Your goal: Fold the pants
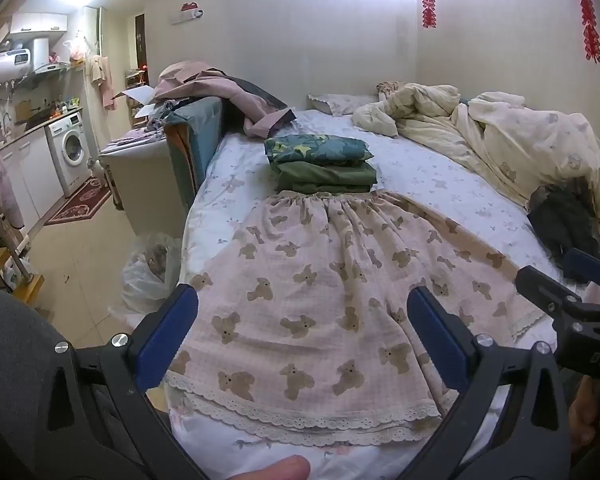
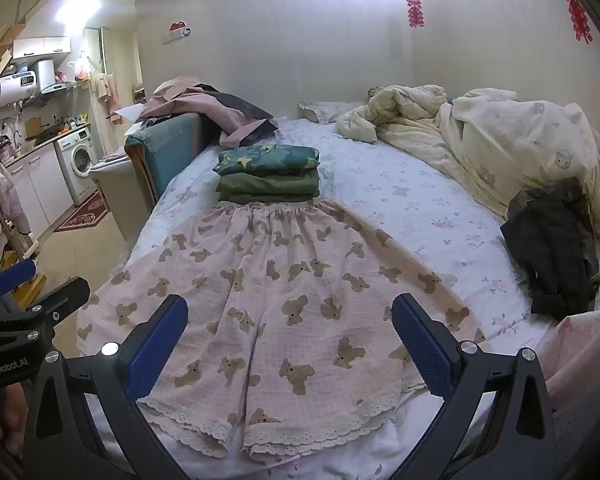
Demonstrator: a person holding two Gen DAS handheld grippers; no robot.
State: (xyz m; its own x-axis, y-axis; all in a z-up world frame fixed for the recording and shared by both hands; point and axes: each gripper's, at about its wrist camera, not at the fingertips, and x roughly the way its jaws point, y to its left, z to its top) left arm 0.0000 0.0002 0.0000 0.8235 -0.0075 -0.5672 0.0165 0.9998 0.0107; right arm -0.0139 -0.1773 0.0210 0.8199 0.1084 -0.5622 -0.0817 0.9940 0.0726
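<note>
Both wrist views above shared pants (image 1: 320,280)

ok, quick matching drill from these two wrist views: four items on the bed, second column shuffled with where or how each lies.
1 pink bear-print pants
2 stack of folded green clothes
3 crumpled dark garment
4 cream bear-print duvet

a bunched along the far right side
b spread flat, lace hems nearest the grippers
c heaped at the right edge
d just beyond the waistband

1-b, 2-d, 3-c, 4-a

"GenRobot.AI" on left gripper (image 2: 4,300) body, "DAS" (cut off) on right gripper (image 1: 572,280)
</note>
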